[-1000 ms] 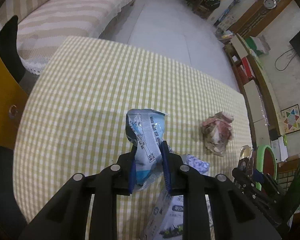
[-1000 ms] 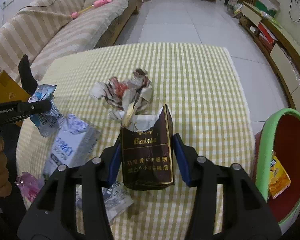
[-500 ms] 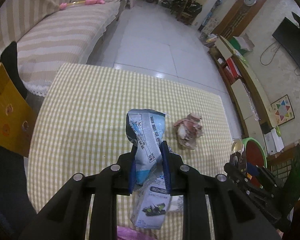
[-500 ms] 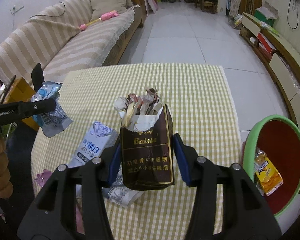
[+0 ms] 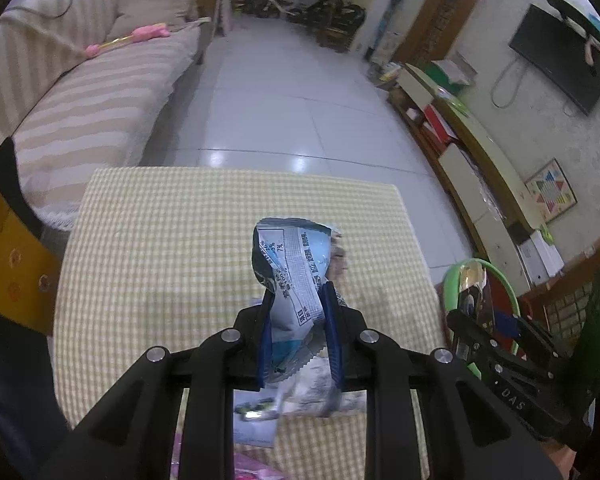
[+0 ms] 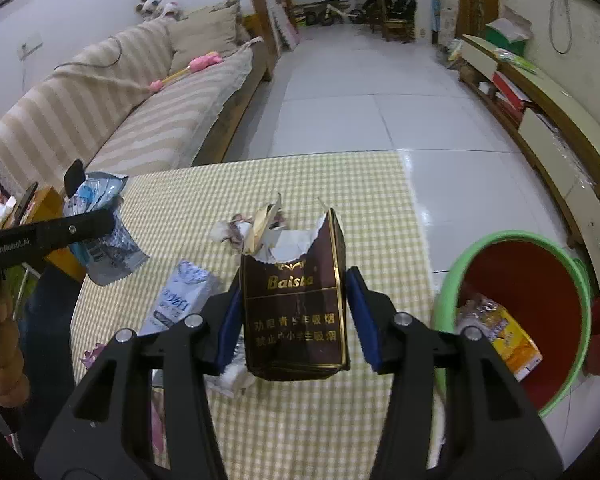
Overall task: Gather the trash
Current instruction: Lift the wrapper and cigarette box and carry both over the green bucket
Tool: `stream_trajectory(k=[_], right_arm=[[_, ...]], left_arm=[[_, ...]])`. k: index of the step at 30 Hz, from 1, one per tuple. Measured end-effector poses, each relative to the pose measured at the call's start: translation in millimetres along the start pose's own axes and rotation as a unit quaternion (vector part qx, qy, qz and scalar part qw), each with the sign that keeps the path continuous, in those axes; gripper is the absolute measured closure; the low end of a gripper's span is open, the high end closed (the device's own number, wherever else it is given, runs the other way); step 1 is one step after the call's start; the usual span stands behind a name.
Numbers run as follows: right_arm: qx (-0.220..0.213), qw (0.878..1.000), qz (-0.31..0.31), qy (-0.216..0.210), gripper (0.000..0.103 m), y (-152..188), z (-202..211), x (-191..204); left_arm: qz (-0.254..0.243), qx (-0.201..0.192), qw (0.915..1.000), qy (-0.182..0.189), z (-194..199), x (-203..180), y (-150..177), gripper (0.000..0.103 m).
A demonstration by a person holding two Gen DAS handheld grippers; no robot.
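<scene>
My left gripper is shut on a crumpled blue and white snack wrapper and holds it well above the checked table. My right gripper is shut on a torn brown cigarette pack, held above the table's right part. The same wrapper shows at the left of the right wrist view. A green bin with a red inside stands on the floor right of the table, with a yellow packet in it. A white milk carton and a crumpled paper ball lie on the table.
A striped sofa runs along the left. A yellow box stands at the table's left. A low cabinet lines the right wall. Pink wrapper pieces lie at the table's near edge. The other gripper reaches over the bin's rim.
Both grippers have risen and pulled back with their loads, so the table looks smaller and farther. The right gripper now shows more of the bin to its right.
</scene>
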State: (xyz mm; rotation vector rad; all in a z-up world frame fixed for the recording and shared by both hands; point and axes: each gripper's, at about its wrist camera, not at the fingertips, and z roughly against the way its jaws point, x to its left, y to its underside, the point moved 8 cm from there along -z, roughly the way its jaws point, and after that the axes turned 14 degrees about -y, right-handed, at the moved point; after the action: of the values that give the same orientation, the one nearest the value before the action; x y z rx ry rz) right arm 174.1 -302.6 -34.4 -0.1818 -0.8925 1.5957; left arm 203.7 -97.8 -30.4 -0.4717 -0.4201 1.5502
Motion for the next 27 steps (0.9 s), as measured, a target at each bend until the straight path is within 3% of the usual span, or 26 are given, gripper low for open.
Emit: stream_trajectory(k=[13, 27], right_arm=[[-0.043, 0.996, -0.058, 0.047, 0.055, 2.0, 60.6, -83.6], [-0.065, 0.988, -0.110, 0.084, 0.055, 17.9, 101.6, -157.0]], left_arm=[[-0.069, 0.000, 0.9961, 0.054, 4.2, -102.9, 0.6, 0.083], [-0.149, 0.012, 0.9809, 0.124, 5.4, -214.2, 17.4, 0.083]])
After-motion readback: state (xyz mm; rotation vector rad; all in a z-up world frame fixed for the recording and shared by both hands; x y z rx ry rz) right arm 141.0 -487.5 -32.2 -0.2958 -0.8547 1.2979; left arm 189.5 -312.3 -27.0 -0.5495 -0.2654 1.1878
